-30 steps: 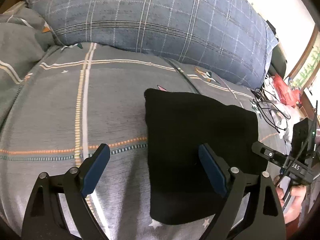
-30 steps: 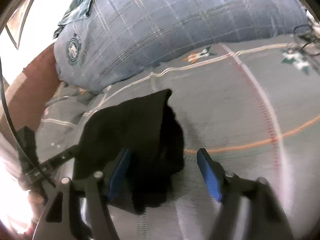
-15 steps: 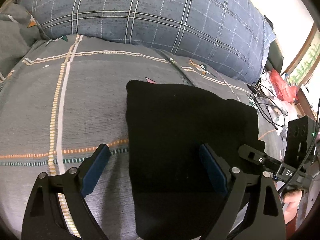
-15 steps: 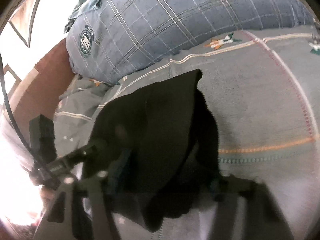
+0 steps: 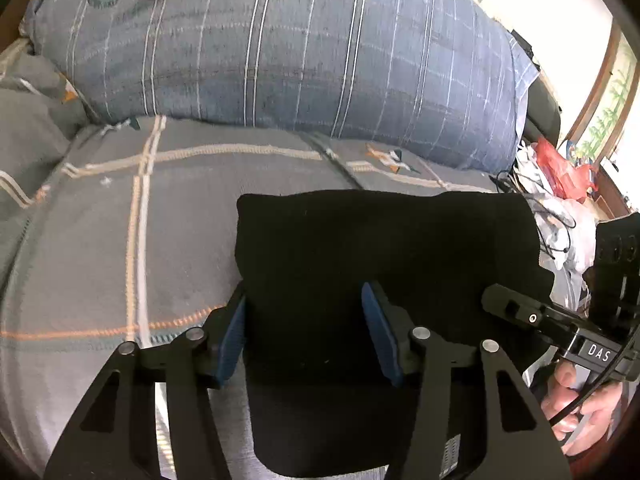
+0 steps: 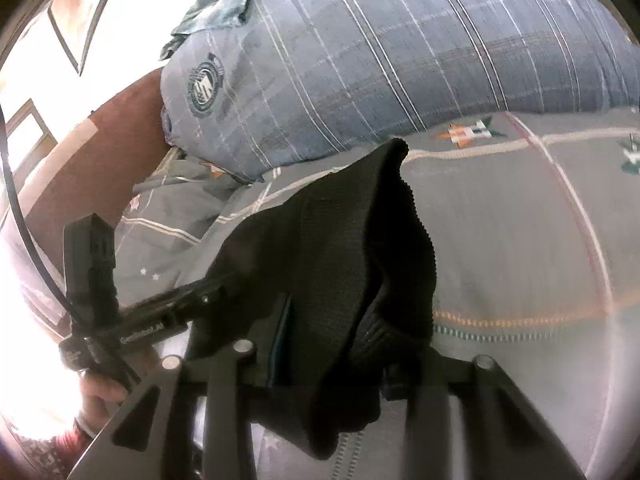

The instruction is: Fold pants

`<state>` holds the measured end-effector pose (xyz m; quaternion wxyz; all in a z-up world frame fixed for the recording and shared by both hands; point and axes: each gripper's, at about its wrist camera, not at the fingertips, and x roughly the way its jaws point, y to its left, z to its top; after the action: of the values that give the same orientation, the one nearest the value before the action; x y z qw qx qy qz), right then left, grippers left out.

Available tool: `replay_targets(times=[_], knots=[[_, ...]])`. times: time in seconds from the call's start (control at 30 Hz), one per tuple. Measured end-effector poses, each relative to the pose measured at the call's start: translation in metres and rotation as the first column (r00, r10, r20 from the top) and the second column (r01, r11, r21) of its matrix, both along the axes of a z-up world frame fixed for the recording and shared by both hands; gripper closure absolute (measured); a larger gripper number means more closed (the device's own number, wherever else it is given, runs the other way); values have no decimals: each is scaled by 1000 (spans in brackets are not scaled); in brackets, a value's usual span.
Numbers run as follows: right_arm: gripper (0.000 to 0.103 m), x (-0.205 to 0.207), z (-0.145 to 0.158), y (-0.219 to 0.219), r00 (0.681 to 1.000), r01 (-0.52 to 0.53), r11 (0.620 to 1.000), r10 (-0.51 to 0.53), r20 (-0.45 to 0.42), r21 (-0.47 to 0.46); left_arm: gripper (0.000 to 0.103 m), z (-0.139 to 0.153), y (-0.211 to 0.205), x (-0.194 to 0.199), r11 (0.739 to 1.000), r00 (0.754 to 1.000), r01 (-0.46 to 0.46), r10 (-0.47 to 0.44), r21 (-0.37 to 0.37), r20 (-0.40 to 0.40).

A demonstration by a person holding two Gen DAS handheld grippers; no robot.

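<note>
- The step in hand looks like gathering the near edge of the black pants with both grippers, probably to carry it over for another fold.
- The left gripper has its jaws closing, with the pants' left near corner between the blue pads; the pads look close to the cloth, but I cannot tell that they press on it yet.
- The right gripper is also closing, and a thick bunch of the black knit rises up between its jaws; the cloth hides the pads, so a firm clamp is likely but not certain.
- To do this well, I would let both grippers finish closing on all layers before lifting, then keep the two hands level and evenly apart so the edge stays straight.
- A pinch on the top layer alone would likely let the fold slip open.
- The pants lie on the grey patterned bed cover, in front of the blue plaid pillow.
- They are already a compact, soft, ribbed rectangle, several layers thick.
</note>
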<state>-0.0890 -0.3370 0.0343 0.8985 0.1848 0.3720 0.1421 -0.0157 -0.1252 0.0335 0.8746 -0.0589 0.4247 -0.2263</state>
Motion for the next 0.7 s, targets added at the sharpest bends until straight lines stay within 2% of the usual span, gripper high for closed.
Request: replay_targets(times=[0.33,0.5,0.63,0.7], knots=[[68,40,33,16,997,-43,999,43,68,0,48,38,17,34,998,995,-55,54,6,83],[68,73,22,18,998,-49,999,48,38,14,48,23,19,58,997,996,-72,71,25,55],[68,94,-1,13,999,-43,999,43,-15,5,48,0,19,73,996,997,-79,79,37,13],[67,102,-17,11,998,-32,999,30,-59,-32,48,-10,18,79,995,996,-87,88,52,-4]])
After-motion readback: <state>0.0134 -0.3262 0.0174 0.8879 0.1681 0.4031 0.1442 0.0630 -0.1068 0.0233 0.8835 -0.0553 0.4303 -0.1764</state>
